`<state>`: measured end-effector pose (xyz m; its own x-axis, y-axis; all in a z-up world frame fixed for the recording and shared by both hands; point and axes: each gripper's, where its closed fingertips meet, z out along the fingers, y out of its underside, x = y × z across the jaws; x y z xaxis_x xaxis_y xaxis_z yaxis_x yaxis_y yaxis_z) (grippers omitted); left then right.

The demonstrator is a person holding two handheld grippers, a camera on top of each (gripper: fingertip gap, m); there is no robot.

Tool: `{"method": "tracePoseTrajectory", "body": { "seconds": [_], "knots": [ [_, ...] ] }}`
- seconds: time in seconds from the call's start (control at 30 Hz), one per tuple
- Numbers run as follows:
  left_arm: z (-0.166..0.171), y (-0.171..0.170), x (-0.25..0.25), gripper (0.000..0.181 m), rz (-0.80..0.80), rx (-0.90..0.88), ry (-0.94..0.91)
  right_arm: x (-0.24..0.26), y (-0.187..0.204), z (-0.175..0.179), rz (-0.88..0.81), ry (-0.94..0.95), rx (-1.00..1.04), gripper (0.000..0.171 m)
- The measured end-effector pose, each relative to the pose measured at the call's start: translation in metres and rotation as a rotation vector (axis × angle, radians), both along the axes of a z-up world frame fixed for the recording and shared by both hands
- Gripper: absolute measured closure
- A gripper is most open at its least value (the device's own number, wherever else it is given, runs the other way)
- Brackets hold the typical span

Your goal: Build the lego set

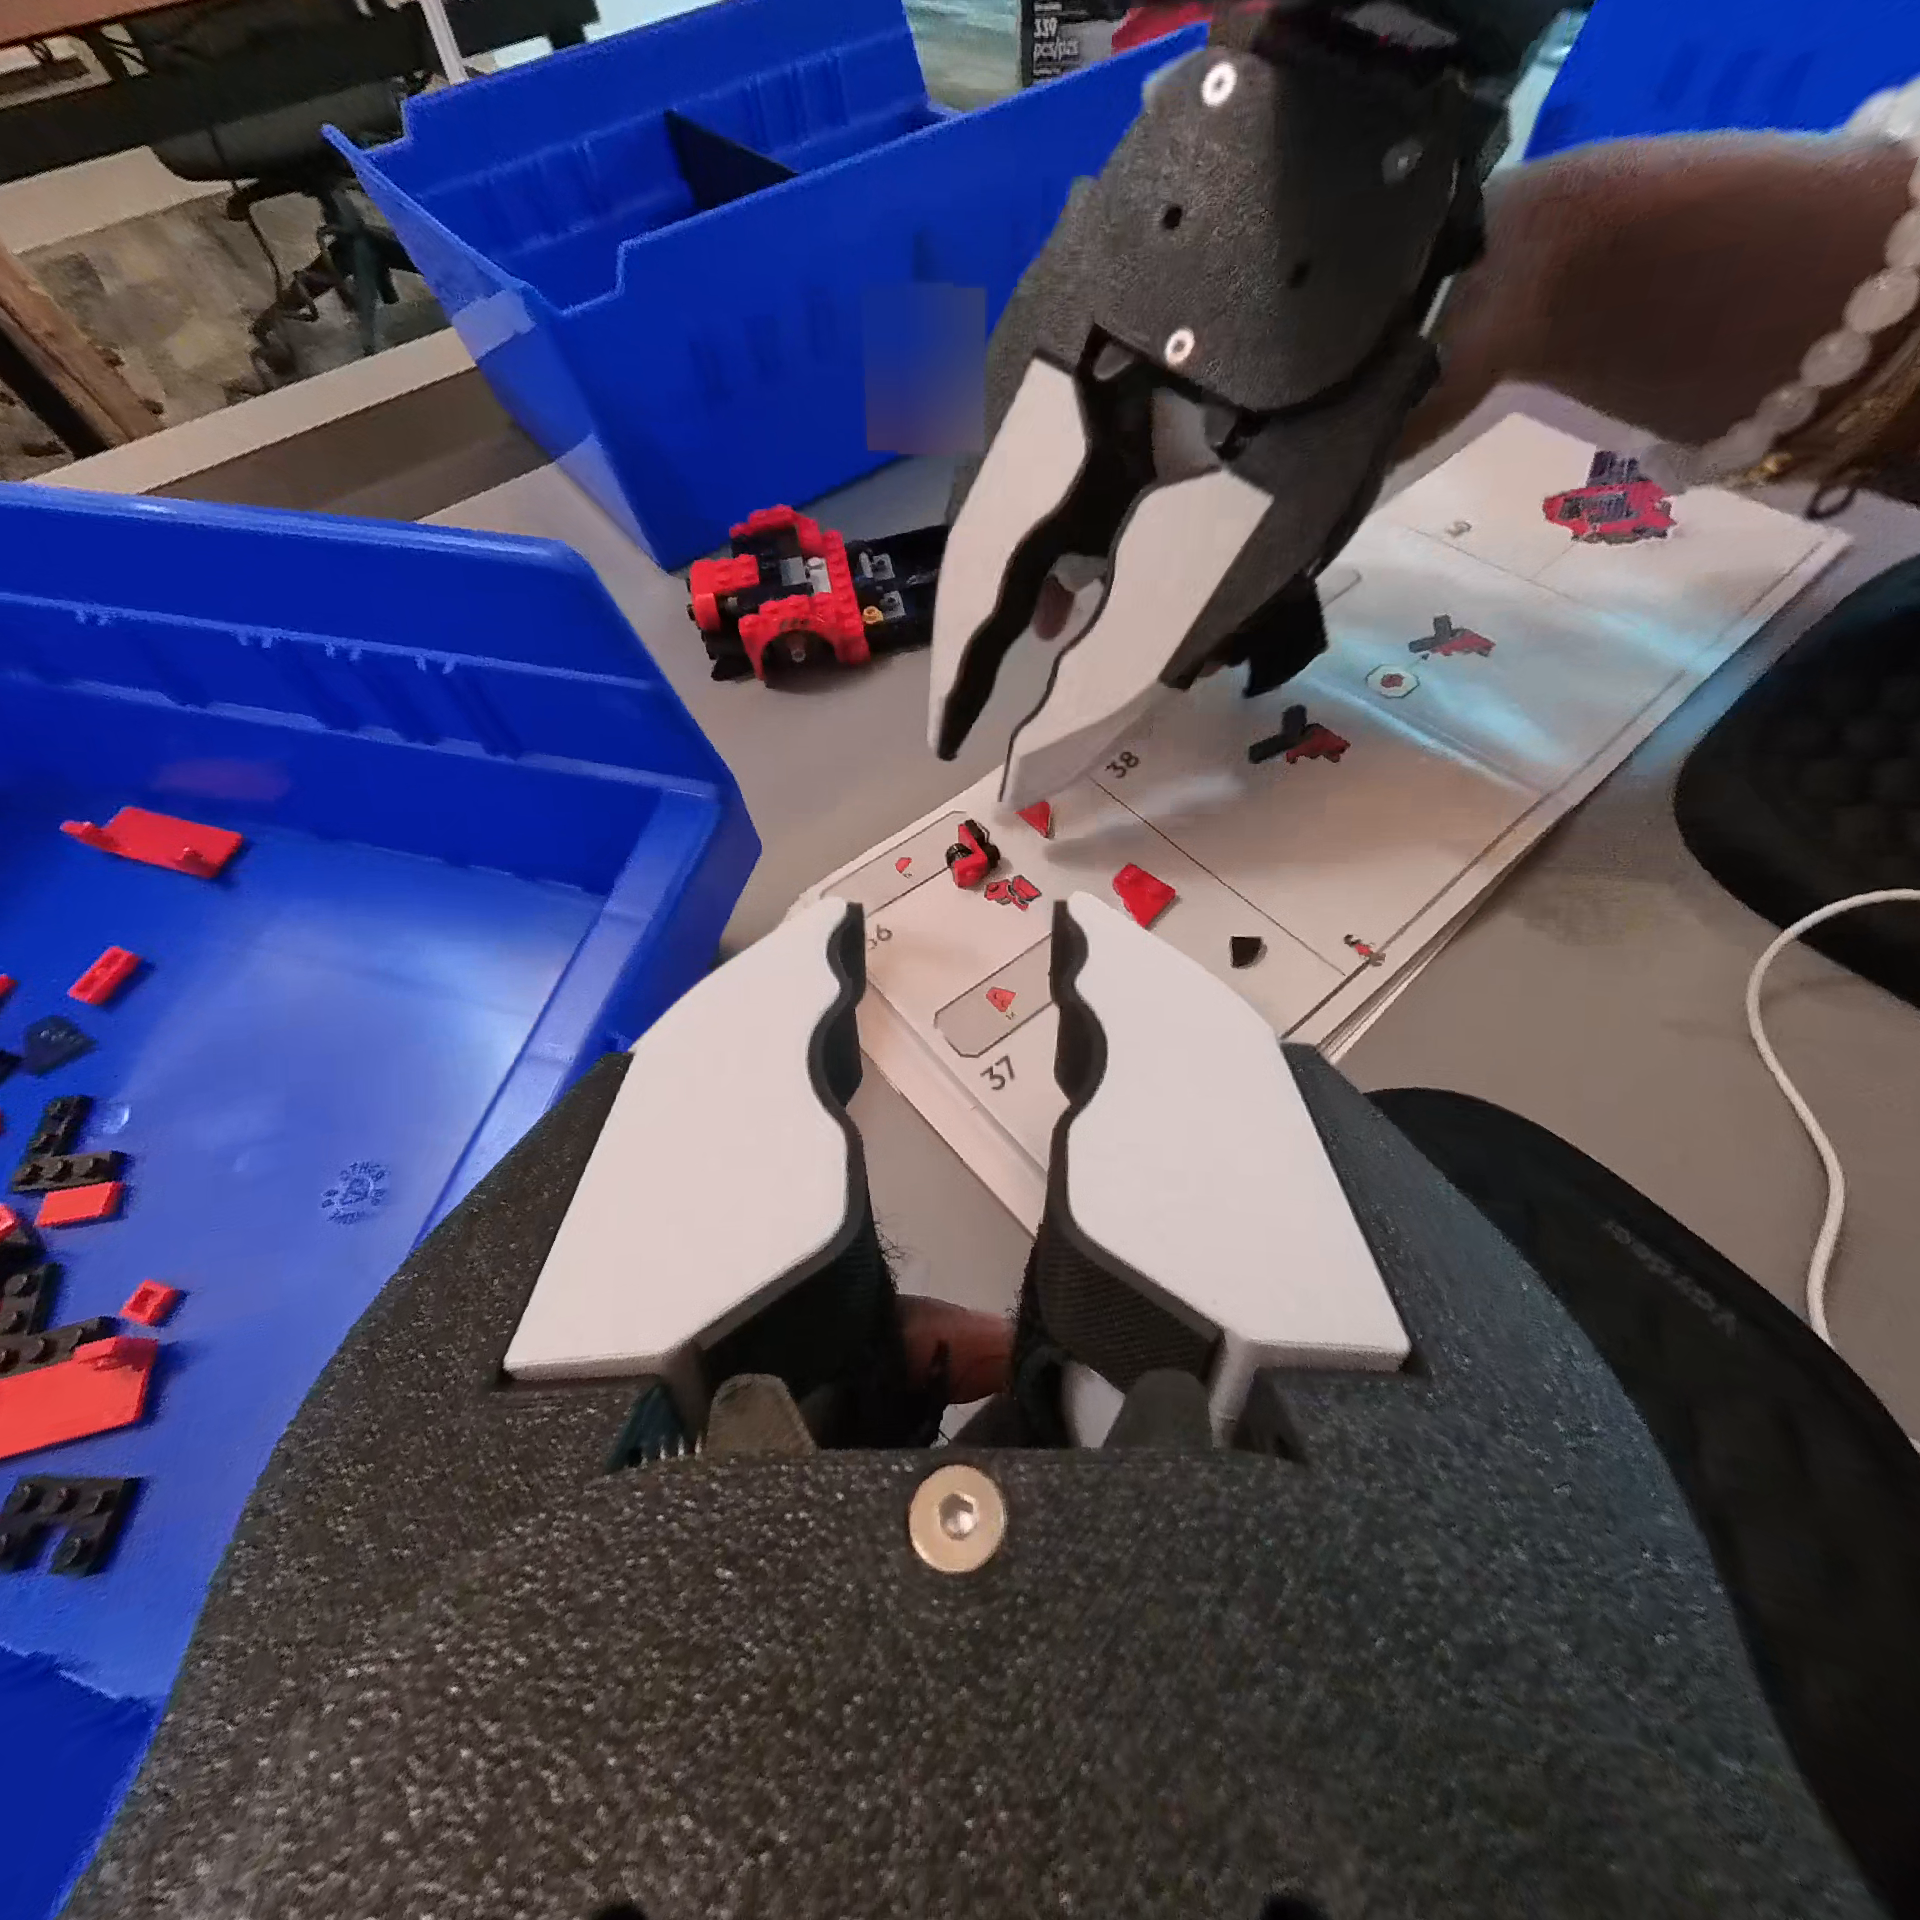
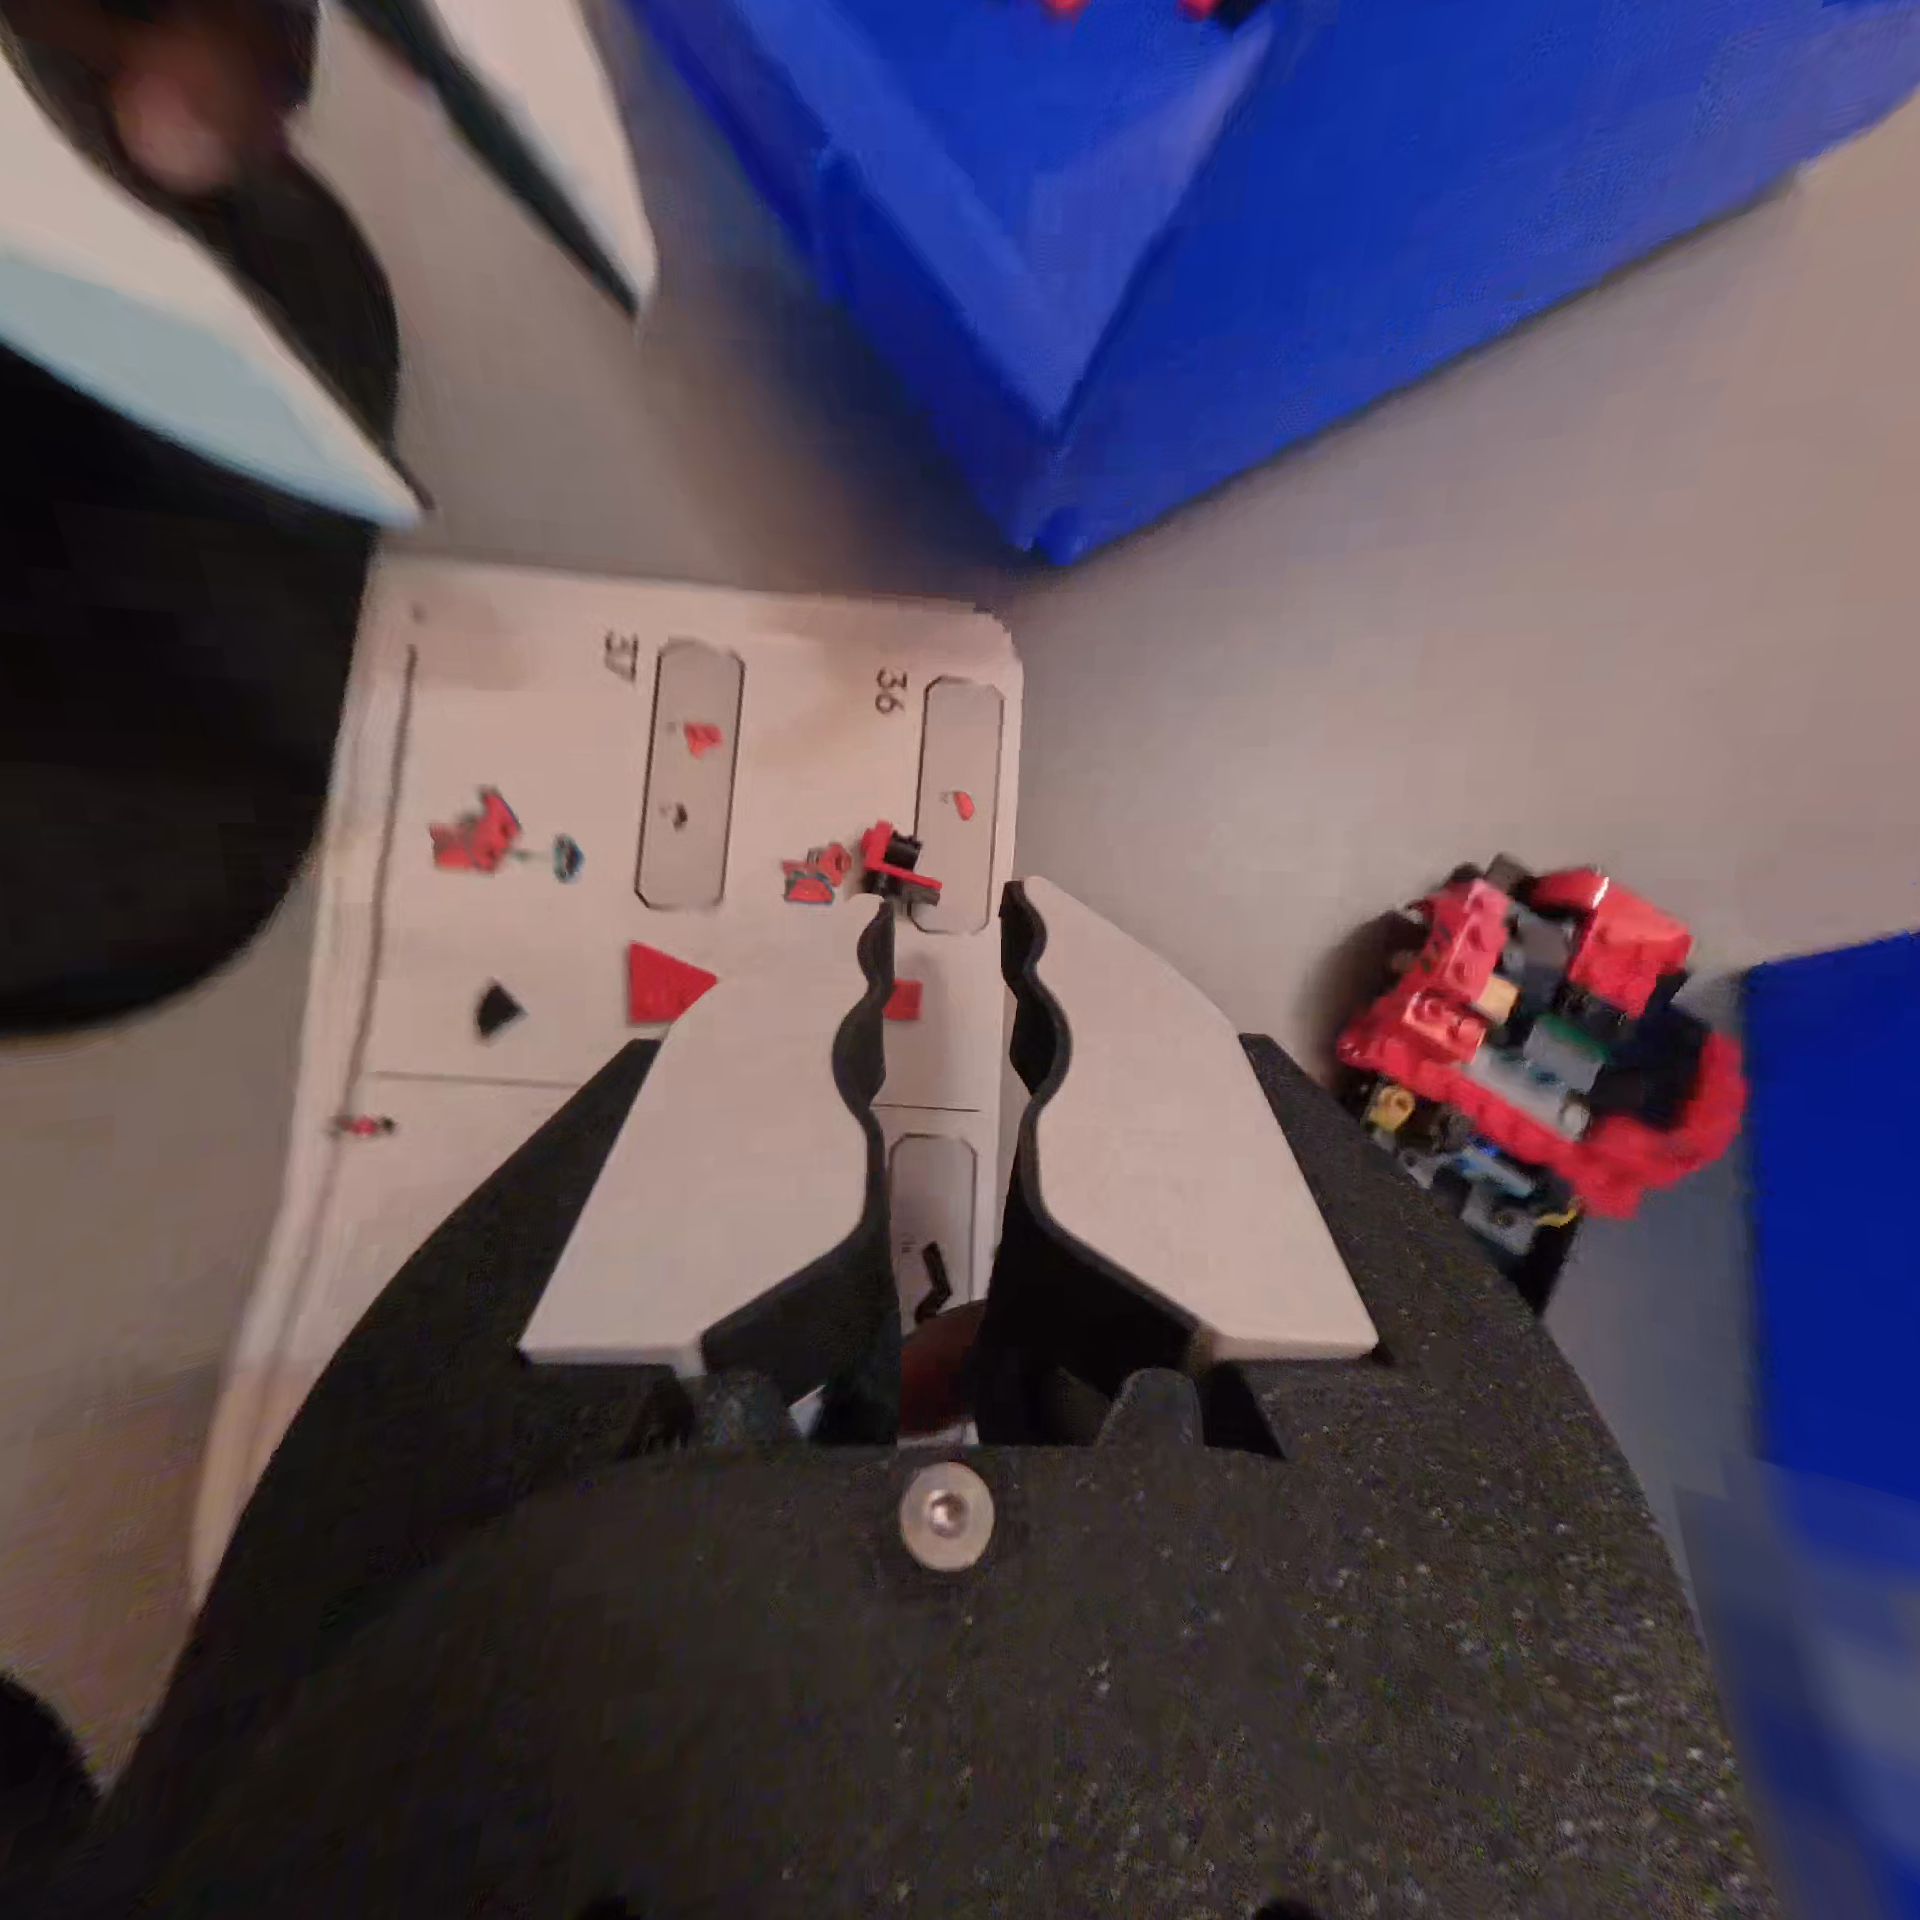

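Observation:
The open instruction booklet lies on the grey table. On it sit a small red-and-black subassembly, a small red wedge, a red wedge plate and a small black piece. My left gripper is open and empty, low over the booklet's near corner. My right gripper points down at the booklet, open and empty. In the right wrist view its tips are just short of the subassembly, with the small red wedge showing between the fingers. The partly built red car stands behind the booklet.
A blue bin at the left holds several loose red and black pieces. A second blue bin stands behind the car. A white cable and a black object lie to the right. A hand and forearm hold the right gripper. Tip to tip, the grippers are about 9 cm apart.

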<state>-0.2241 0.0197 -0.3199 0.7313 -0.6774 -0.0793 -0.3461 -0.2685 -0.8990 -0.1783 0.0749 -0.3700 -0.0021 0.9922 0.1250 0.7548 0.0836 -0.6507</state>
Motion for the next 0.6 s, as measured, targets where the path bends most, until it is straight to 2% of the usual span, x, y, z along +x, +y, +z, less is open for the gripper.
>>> {"method": "tracePoseTrajectory", "body": {
  "seconds": [0.13,0.27,0.4,0.5,0.6],
  "knots": [
    [-0.002,-0.003,0.002,0.148,-0.013,0.009,0.026,-0.008,-0.009,-0.011,0.142,-0.101,0.042,0.152],
    [-0.002,-0.006,0.007,0.148,-0.05,0.0,0.011,-0.011,-0.008,-0.018,0.195,-0.14,0.035,0.152],
    [-0.002,-0.009,0.012,0.148,-0.084,0.008,0.015,-0.014,-0.012,-0.019,0.202,-0.116,-0.057,0.158],
    [-0.001,-0.005,0.011,0.148,-0.066,0.028,0.01,-0.014,-0.013,-0.016,0.142,-0.028,-0.161,0.158],
    [0.011,0.002,0.009,0.145,-0.007,0.09,-0.05,-0.022,-0.022,0.016,0.026,0.229,-0.408,0.158]
  ]
}}
